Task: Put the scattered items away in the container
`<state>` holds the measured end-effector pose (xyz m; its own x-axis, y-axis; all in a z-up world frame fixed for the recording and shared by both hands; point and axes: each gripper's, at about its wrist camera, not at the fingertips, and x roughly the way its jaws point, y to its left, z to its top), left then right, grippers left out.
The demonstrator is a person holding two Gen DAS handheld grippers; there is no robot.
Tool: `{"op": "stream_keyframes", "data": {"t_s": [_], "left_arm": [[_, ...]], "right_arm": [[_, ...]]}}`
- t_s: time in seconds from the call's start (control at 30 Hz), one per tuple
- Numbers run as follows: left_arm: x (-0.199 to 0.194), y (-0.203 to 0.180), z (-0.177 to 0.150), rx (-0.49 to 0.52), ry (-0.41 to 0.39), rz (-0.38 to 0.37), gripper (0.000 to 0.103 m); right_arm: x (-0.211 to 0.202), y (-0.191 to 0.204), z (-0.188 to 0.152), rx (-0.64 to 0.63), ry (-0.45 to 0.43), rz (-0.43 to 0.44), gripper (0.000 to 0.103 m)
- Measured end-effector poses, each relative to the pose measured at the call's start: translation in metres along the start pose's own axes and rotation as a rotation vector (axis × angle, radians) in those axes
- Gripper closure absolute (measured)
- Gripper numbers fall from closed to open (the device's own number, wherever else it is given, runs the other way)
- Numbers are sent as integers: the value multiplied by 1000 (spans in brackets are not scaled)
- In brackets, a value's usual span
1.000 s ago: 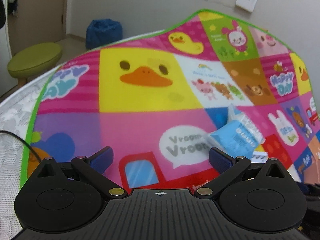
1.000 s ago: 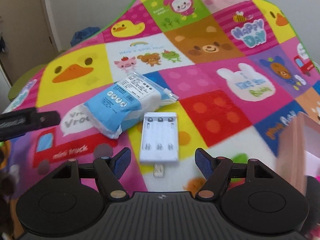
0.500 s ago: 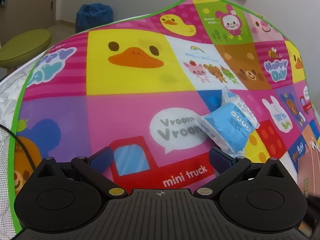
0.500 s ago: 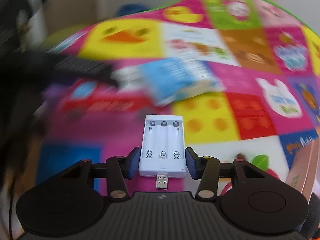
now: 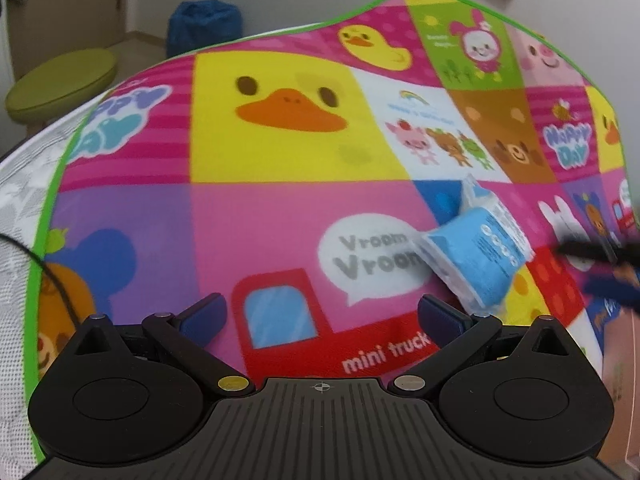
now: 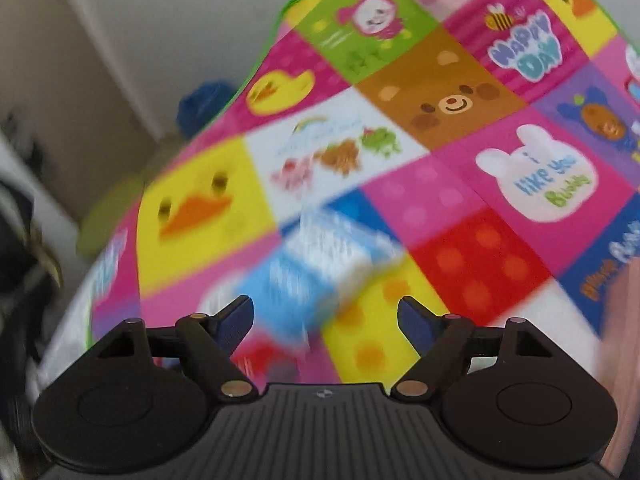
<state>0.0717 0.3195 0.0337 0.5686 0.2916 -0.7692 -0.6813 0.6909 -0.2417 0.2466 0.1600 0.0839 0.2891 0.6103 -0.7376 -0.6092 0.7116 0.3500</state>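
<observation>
A blue and white soft packet (image 5: 480, 256) lies on the colourful play mat (image 5: 280, 152), right of the "Vroom" bubble. My left gripper (image 5: 322, 312) hangs open above the mini truck picture, with nothing between its fingers and the packet just beyond its right fingertip. My right gripper (image 6: 324, 312) is opening its jaws, with nothing between the pads. The packet (image 6: 316, 268) appears blurred just ahead of it. In the left wrist view the right gripper (image 5: 600, 270) is a dark blur at the right edge. The white battery charger is out of view.
A pink container wall (image 6: 624, 360) shows at the right edge, also as the container's edge (image 5: 616, 380) in the left wrist view. Off the mat's far left stand a green stool (image 5: 60, 80) and a blue bag (image 5: 204, 24). A black cable (image 5: 40, 264) crosses the mat's left border.
Half a second ago my right gripper was shut on the white charger; now its jaws stand wide and the charger is gone from view. The right gripper has entered the left wrist view.
</observation>
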Motion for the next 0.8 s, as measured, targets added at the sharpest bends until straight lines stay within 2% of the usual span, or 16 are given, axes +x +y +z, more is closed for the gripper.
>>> {"op": "stream_keyframes", "data": {"t_s": [0.07,0.13,0.23,0.3,0.47,0.6,0.73,0.8], "left_arm": [[2,-11,-4,86,5,-9,0],[1,-21,-8,158,-8,-20,0],[-2,-30,-11,218,-31,-38,0],[-1,-30,-12,219,-19,-47,0],[1,-28,-13,209,3,-54,0],[1,-30,-14,222,4,-68,0],[3,-28,-14,211,15,-68,0],[5,-27,-14,204,20,-64,0]], "right_arm": [[24,-8,12,109,-2,5,23],[43,-10,16,163,0,4,26],[58,-1,19,116,23,12,39],[67,8,17,63,81,54,49],[65,28,-1,-31,173,148,50],[57,28,-7,33,228,203,50],[22,17,-6,95,155,190,44],[-4,10,-11,82,105,151,34]]}}
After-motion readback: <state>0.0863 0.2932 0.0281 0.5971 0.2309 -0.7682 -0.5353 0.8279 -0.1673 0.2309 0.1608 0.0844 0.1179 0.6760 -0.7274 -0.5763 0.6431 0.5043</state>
